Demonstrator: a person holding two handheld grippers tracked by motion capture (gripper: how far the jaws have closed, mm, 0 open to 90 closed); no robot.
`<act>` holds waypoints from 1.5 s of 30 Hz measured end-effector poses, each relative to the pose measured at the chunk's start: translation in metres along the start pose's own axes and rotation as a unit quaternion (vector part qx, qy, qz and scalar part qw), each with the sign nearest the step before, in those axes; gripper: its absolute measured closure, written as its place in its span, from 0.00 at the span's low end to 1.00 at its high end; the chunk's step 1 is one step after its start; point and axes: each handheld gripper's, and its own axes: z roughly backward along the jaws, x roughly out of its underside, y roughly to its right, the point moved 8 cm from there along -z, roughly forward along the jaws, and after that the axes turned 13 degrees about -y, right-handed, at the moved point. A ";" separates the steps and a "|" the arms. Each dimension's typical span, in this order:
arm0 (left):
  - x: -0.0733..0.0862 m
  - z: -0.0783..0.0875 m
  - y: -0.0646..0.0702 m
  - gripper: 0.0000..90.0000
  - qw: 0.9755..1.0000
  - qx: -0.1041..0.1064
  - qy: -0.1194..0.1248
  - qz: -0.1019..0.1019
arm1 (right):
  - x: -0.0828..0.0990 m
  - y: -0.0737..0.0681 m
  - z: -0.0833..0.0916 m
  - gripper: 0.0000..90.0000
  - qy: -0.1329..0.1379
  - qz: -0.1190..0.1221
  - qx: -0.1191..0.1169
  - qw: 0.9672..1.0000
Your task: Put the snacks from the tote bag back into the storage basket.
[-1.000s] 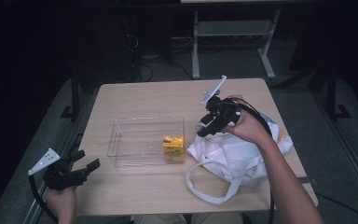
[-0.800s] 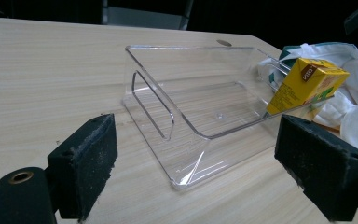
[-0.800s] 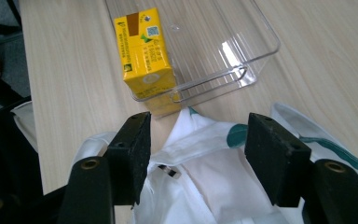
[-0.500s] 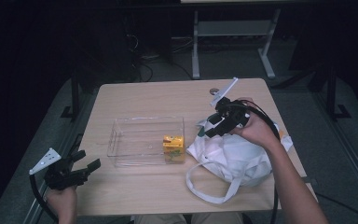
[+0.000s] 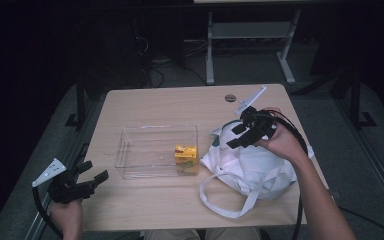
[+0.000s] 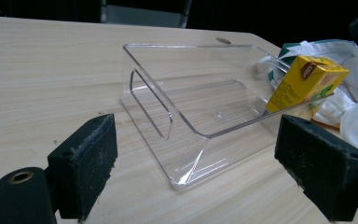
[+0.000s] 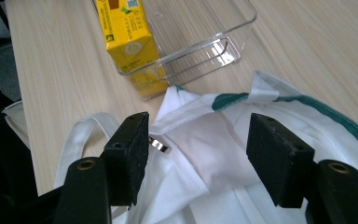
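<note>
Over the last second the right gripper [image 5: 243, 131] has shifted slightly above the white cloth tote bag [image 5: 250, 167], fingers spread, nothing held; probably lining up on the bag's mouth. Left gripper [image 5: 91, 176] unchanged, fingers spread, left of the clear rigid plastic bin [image 5: 145, 147]. Yellow carton [image 5: 186, 156] stands in the bin's bag-side end; wood-grain bench [image 5: 180, 105].

The high view looks down and forward over my pale wooden table [image 5: 180, 107]. My left camera sits low at the table's near-left corner, facing the clear plastic bin [image 6: 191, 107]. My right camera hangs close above the white cloth bag [image 7: 205, 154]. All three share the bin.
</note>
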 end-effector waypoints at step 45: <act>0.000 -0.001 0.003 0.14 1.000 0.002 -0.004 -0.007 | 0.069 0.004 -0.002 0.42 0.037 -0.069 0.002 0.997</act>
